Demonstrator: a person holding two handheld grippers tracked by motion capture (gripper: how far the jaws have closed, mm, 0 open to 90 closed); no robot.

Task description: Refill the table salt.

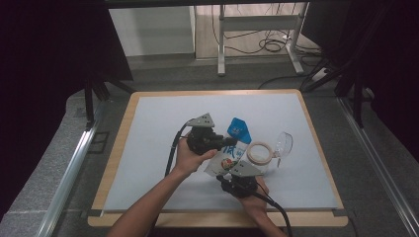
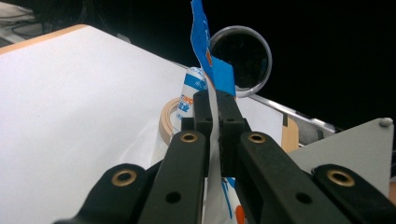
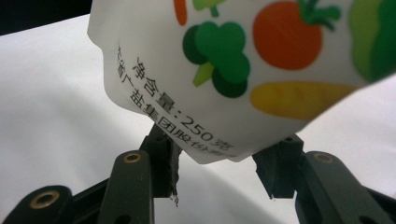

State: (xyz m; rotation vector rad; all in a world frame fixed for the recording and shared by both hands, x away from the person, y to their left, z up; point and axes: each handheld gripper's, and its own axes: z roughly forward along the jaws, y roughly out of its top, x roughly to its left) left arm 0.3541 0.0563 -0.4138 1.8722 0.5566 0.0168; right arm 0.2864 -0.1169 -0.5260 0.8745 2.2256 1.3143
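A white pouch [image 1: 232, 148] with a blue top and printed vegetables [image 3: 243, 70] is held up over the white mat. My left gripper [image 1: 228, 142] comes in from the left and is shut on the pouch's thin upper edge [image 2: 201, 42], with the film pinched between the left gripper's [image 2: 215, 100] black pads. My right gripper [image 1: 232, 174] sits just below the pouch, near the front of the table. In the right gripper view, the right gripper's [image 3: 222, 163] jaws stand apart with the pouch's rounded lower corner between them, and a gap shows beside each pad.
A beige tape ring [image 1: 259, 152] lies on the white mat [image 1: 148, 148] just right of the pouch. A clear round lid [image 1: 282, 143] leans beside it. The mat's wooden rim [image 1: 123, 123] borders the table, with dark curtains and stands beyond.
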